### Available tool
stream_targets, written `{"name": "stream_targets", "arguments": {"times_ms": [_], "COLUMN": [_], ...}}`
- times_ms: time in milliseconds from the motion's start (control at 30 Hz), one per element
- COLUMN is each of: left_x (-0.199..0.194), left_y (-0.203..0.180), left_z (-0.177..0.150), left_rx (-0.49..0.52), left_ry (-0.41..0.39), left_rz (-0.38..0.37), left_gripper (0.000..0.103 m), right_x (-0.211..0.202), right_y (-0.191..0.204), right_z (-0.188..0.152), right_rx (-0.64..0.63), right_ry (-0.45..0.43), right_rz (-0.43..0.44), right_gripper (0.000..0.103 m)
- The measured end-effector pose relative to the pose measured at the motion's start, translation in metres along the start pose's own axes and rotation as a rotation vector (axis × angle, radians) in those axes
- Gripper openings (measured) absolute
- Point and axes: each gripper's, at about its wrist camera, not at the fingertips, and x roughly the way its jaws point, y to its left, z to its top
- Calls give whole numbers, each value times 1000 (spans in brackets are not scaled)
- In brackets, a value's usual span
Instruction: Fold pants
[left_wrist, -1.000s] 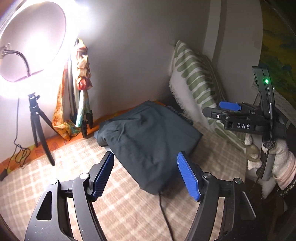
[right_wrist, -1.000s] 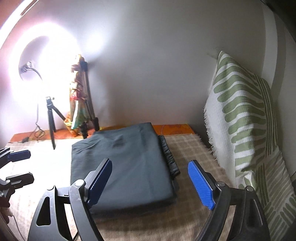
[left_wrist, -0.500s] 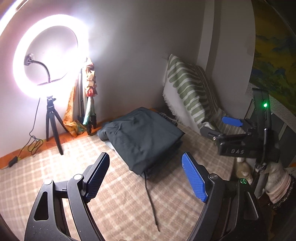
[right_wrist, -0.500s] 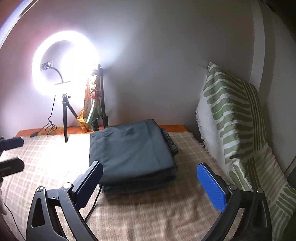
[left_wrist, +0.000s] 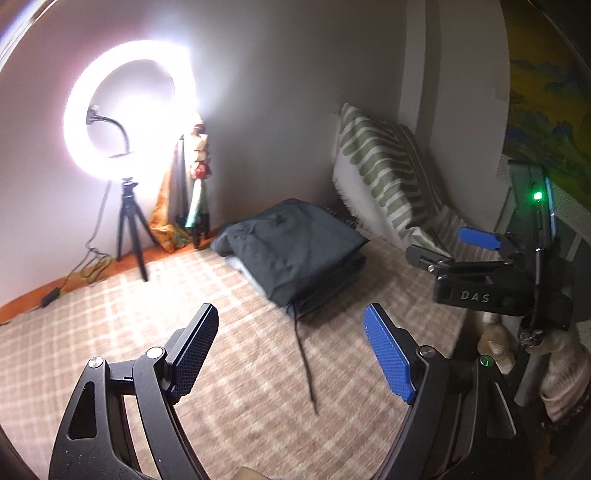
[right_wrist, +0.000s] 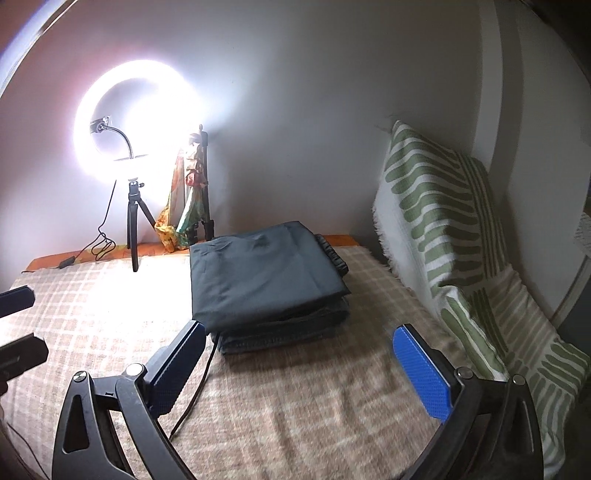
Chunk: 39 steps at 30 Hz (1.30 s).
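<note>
Left gripper (left_wrist: 290, 354): both fingers are spread wide apart, with nothing between the blue textured pads (left_wrist: 388, 360). The fingers point forward and slightly downward, clear of any contact.

Right gripper (right_wrist: 308, 363): both fingers are likewise spread wide, and the space between the pads (right_wrist: 421, 373) holds nothing. In the left wrist view, this unit sits to the right of the left fingers, level and held in the air. In the right wrist view, the left fingers (right_wrist: 16, 297) show at the left edge, parted.

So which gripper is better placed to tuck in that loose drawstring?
Left, probably. The drawstring trails between the open left gripper jaws; the right gripper faces the folded pants.
</note>
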Motion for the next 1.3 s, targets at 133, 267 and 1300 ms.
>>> {"name": "stream_targets", "arguments": {"times_ms": [133,267,1300], "left_x": [-11,-23,-53], "left_y": [4,7,2], "left_z": [-14,-29,-37], "left_rx": [-54,-70,-86], "left_ry": [20,14,-10], "left_rz": [6,22,38], "left_gripper": [82,85,102], "right_x": [-13,-23,-47], "right_y": [5,12,21], "right_z": [-10,-19,-31], "right_rx": [45,59,122], "right_ry": [7,6,-21], "right_rz": [33,41,78], "right_gripper": [103,103,103]}}
